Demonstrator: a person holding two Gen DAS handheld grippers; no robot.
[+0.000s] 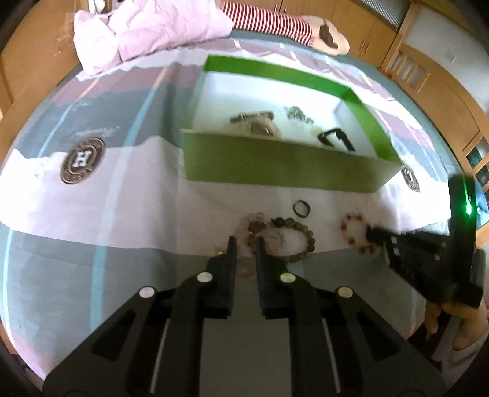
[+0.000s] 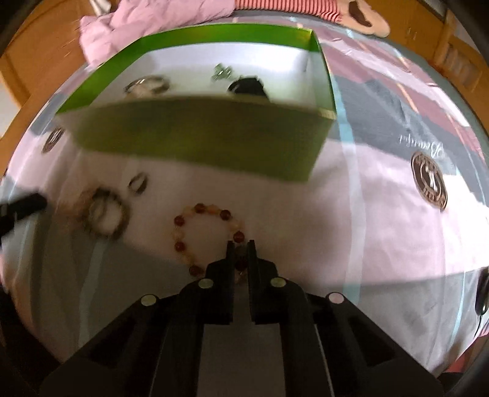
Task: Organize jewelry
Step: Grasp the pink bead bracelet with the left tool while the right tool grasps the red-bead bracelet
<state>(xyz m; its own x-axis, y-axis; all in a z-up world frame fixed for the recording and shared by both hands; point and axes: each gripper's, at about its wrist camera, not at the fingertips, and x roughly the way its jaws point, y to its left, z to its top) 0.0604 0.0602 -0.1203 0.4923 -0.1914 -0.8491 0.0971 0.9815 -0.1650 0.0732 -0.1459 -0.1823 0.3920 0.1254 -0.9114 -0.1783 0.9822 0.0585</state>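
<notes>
Right gripper (image 2: 240, 244): jaws nearly shut, pinching red/amber bead bracelet (image 2: 201, 232) at its near-right edge; rest of loop lies ahead-left on bedsheet (image 2: 382, 244). Left gripper (image 1: 245, 239): jaws narrow, pale pink bead bracelet (image 1: 247, 224) between tips; grip itself can't tell. Brown wooden bead bracelet (image 1: 301, 241) just right of tips. Black ring (image 1: 301, 209) ahead-right. Green box (image 1: 275, 168) beyond, w/ jewelry inside.

Bright green box (image 1: 275, 168) with a white inside; the bedspread (image 1: 122, 189) runs pale pink, grey and light blue, stamped with brown round badges (image 1: 82, 161). One bracelet (image 2: 207, 235) mixes dark red and cream beads, another (image 1: 301, 241) is olive-brown. Red-and-white striped cloth (image 1: 269, 21) at the back.
</notes>
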